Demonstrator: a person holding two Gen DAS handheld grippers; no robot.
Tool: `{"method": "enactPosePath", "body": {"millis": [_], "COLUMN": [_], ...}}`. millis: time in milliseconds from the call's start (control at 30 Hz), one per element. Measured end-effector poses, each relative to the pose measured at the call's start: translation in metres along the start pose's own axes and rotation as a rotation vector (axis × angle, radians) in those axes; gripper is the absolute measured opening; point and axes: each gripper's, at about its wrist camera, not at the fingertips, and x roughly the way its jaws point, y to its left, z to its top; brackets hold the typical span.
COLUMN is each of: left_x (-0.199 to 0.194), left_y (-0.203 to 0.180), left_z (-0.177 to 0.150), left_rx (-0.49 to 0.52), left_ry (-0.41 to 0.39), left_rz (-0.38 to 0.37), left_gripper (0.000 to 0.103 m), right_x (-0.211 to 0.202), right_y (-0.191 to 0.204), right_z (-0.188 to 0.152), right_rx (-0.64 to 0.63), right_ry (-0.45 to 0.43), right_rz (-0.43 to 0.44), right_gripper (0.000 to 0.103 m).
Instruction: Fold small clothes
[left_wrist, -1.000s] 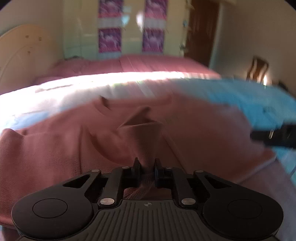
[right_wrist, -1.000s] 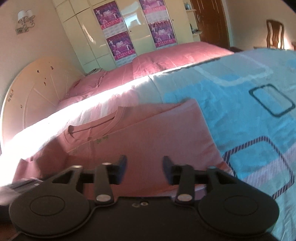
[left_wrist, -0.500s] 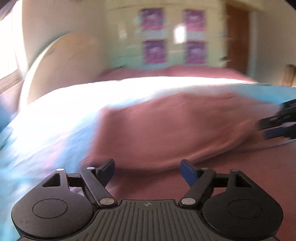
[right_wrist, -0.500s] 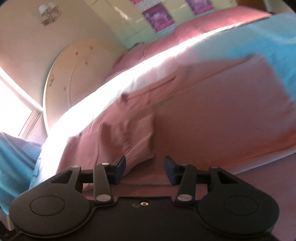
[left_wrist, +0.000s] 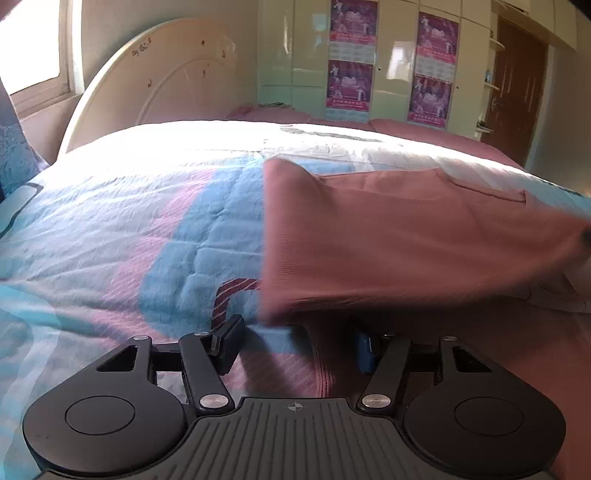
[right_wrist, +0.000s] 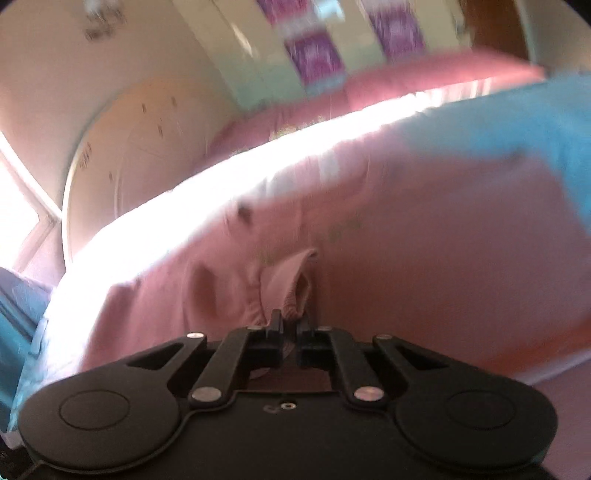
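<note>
Sunlit bedding fills both views: a bed (left_wrist: 122, 229) with a quilt patterned in blue, pink and white blocks, a rounded cream headboard (left_wrist: 162, 81) at its far end, and beyond that a pale wardrobe (left_wrist: 391, 62) carrying four purple posters (left_wrist: 349, 85), two above two. One garment is in play, a dusty-pink shirt (left_wrist: 406, 229) lying on the quilt ahead of and to the right of the left tool (left_wrist: 297, 345); its long axis runs across the left wrist view from left to right, and the neckline side appears to lie toward the headboard, though blur makes that uncertain. The shirt's near edge sits lifted and motion-blurred just ahead of the left tool, whose two fingers stand wide apart with nothing between them, the left finger (left_wrist: 229, 341) over bare quilt and the right one partly under the pink cloth. In the right wrist view the right tool (right_wrist: 290, 325) has its fingers drawn tight together on a bunched fold of the shirt (right_wrist: 295, 280), with the rest of the fabric spreading away ahead and to both sides. That view is heavily blurred, so finer detail of the cloth cannot be told.
</note>
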Motion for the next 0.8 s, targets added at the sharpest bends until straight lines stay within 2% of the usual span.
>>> {"method": "enactPosePath", "body": {"millis": [67,100,133,233,400,433,500,800], "left_x": [0.002,0.001,-0.001,0.001,-0.001,0.000,0.000,0.006], "left_y": [-0.002,-0.004,-0.005,-0.005,-0.012,-0.009,-0.005,-0.008], "left_z": [0.005,0.008,0.009,0.013,0.018,0.018,0.019,0.022], "left_rx": [0.023,0.033,0.036,0.031,0.057,0.045,0.008,0.023], "left_ry": [-0.001,-0.007,-0.017,-0.011,-0.018,-0.014,-0.017,0.003], "left_rz": [0.007,0.010,0.001,-0.030,-0.022,-0.035,-0.055,-0.062], "left_gripper": [0.058,0.051,0.040,0.022,0.020,0.009,0.009,0.009], "right_x": [-0.028,-0.035,-0.036,-0.036,-0.037,-0.037,-0.034,-0.029], "right_y": [-0.006,-0.011,-0.016,-0.036,-0.037,-0.037,-0.037,-0.052], "right_z": [0.007,0.008,0.008,0.007,0.002,-0.002,-0.003,-0.017], "right_rx": [-0.023,-0.058,-0.082,-0.055,-0.064,-0.062,-0.057,-0.015], "right_ry": [-0.102,-0.123,-0.108,-0.058,-0.047,-0.045,-0.035,-0.002], "right_rz": [-0.056,-0.112,-0.140,-0.140,-0.123,-0.121,-0.132,-0.130], "right_gripper": [0.006,0.006,0.006,0.006,0.006,0.006,0.006,0.006]}}
